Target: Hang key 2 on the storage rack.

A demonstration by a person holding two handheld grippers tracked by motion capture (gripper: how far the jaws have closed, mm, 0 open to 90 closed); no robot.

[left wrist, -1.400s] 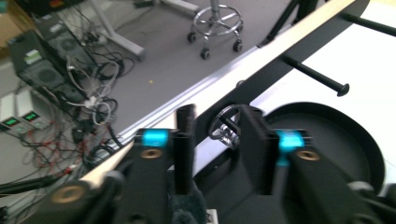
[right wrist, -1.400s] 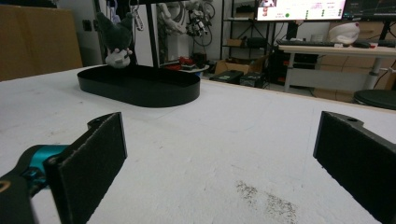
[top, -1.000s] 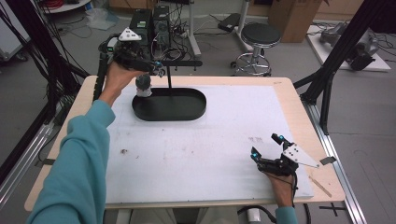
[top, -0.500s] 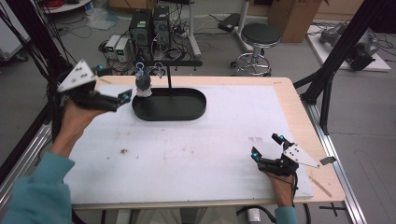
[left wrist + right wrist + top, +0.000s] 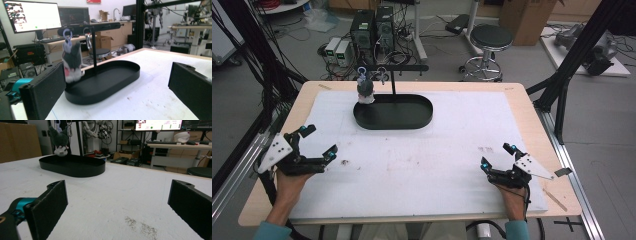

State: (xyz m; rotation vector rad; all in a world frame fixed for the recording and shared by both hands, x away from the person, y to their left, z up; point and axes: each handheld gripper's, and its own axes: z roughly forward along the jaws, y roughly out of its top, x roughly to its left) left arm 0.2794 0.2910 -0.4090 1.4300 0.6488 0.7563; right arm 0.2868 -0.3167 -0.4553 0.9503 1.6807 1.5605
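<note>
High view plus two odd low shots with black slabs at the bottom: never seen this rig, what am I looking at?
No robot here: a person stands at the table with a handheld two-jaw gripper in each hand. The high view looks down from above; the left gripper sits near the table's left edge, the right gripper near its front right. Each low shot comes from a camera riding on one gripper, and the black slabs are that gripper's own jaws. Both stand wide open and hold nothing. On the table is a black oval tray with a post and crossbar; a small grey plush toy hangs from the bar by a clip.
</note>
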